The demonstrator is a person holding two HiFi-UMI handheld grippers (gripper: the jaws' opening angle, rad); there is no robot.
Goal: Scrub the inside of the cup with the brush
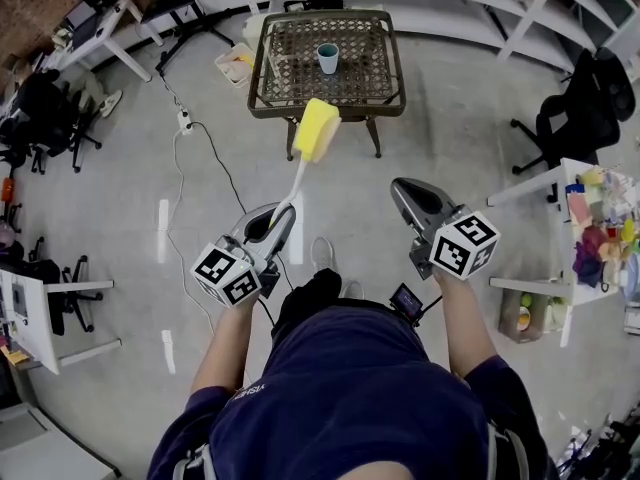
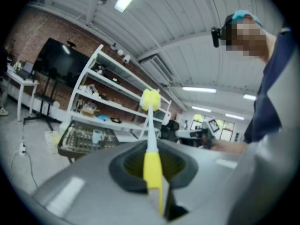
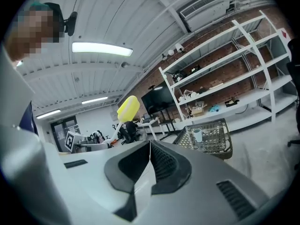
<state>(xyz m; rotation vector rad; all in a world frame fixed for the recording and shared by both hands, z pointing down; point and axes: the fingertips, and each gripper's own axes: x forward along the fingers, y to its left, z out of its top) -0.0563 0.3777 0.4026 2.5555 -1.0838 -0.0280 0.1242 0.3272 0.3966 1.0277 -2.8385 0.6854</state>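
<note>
A mesh-topped desk (image 1: 290, 68) stood well ahead of the person. The right gripper (image 1: 402, 190) had its jaws pressed together, empty. The left gripper (image 1: 281, 220) had its jaws clamped on the handle of the brush (image 1: 316, 130), yellow head raised toward the desk. The cup (image 1: 328, 58) stood upright on the desk.

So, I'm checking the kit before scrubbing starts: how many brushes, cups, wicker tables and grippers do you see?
Brush: 1
Cup: 1
Wicker table: 1
Grippers: 2, left gripper and right gripper
Total: 5
</note>
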